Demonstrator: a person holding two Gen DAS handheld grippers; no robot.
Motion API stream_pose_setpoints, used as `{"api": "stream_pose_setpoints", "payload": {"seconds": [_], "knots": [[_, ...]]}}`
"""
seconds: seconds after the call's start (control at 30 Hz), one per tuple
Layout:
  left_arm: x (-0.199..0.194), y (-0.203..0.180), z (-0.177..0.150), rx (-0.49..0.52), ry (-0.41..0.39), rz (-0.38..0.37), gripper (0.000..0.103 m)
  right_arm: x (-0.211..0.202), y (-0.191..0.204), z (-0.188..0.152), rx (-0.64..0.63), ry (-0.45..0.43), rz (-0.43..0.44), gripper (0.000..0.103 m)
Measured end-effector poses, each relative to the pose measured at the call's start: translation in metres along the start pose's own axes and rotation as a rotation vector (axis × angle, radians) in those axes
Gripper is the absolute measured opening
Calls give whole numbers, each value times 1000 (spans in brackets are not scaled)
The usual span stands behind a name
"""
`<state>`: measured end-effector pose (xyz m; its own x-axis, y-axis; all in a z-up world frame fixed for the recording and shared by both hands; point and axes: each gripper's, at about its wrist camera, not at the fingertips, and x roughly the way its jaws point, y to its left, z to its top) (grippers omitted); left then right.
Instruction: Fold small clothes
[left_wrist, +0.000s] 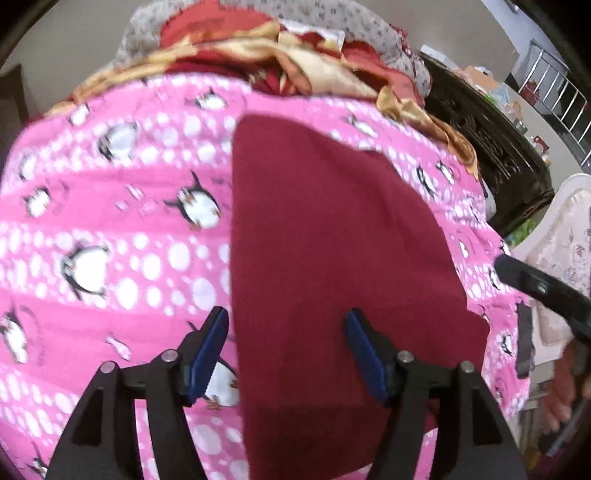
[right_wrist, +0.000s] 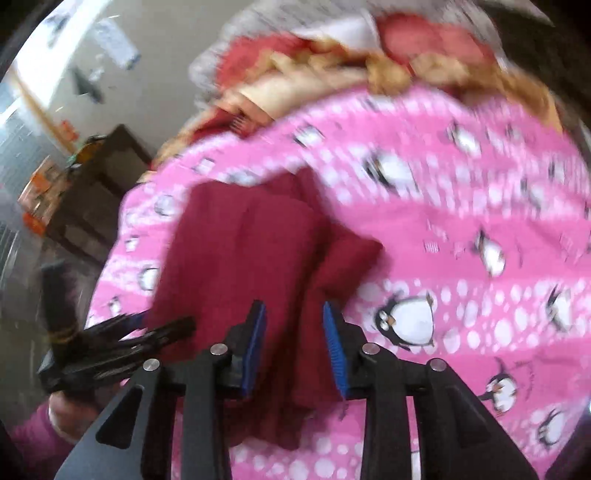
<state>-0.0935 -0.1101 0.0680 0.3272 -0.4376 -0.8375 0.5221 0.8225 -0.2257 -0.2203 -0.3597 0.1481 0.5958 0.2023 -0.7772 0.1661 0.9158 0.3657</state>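
Note:
A dark red garment (left_wrist: 332, 251) lies on a pink penguin-print bedsheet (left_wrist: 110, 221). In the left wrist view it lies smooth, in a long folded shape. My left gripper (left_wrist: 286, 347) is open above its near left edge, with blue pads (left_wrist: 210, 354) apart and nothing between them. In the right wrist view the garment (right_wrist: 243, 251) looks rumpled, with a flap (right_wrist: 347, 258) sticking out to the right. My right gripper (right_wrist: 294, 350) is open over its near end, holding nothing. The left gripper (right_wrist: 122, 332) shows at that view's left.
A heap of red, gold and grey cloth (left_wrist: 280, 48) lies at the far side of the bed. A dark carved wooden cabinet (left_wrist: 491, 147) stands right of the bed, with a white chair (left_wrist: 561, 229) nearer. Another dark cabinet (right_wrist: 92, 192) shows in the right wrist view.

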Motion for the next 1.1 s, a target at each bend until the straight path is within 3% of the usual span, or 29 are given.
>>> {"api": "stream_pose_setpoints", "payload": {"seconds": [0.13, 0.17, 0.23, 0.27, 0.3, 0.37, 0.53, 0.7, 0.93, 1.1], "knots": [[-10, 0, -8, 12, -24, 27, 73, 10, 42, -15, -154, 47, 65, 33], [-11, 0, -10, 14, -28, 34, 73, 19, 50, -25, -211, 83, 33, 29], [-10, -1, -10, 20, -36, 48, 74, 35, 49, -45, -290, 121, -108, 21], [-11, 0, -12, 20, -45, 44, 75, 41, 40, -52, -287, 126, -167, 14], [-12, -1, -13, 17, -56, 38, 79, 42, 30, -57, -255, 114, -173, 11], [-15, -2, -16, 19, -74, 65, 79, 38, 15, -60, -177, 89, -116, 11], [-22, -11, -15, 51, -108, 102, 79, 29, 30, -56, -215, 79, -126, 11], [-36, -13, -16, 47, -146, 128, 79, 6, 30, -40, -128, -13, -67, 19], [-55, -17, -17, 42, -203, 160, 80, 1, 40, -35, -103, -68, -112, 25], [-63, -19, -20, 35, -222, 161, 80, -2, 49, -35, -119, -126, -172, 48]]}}
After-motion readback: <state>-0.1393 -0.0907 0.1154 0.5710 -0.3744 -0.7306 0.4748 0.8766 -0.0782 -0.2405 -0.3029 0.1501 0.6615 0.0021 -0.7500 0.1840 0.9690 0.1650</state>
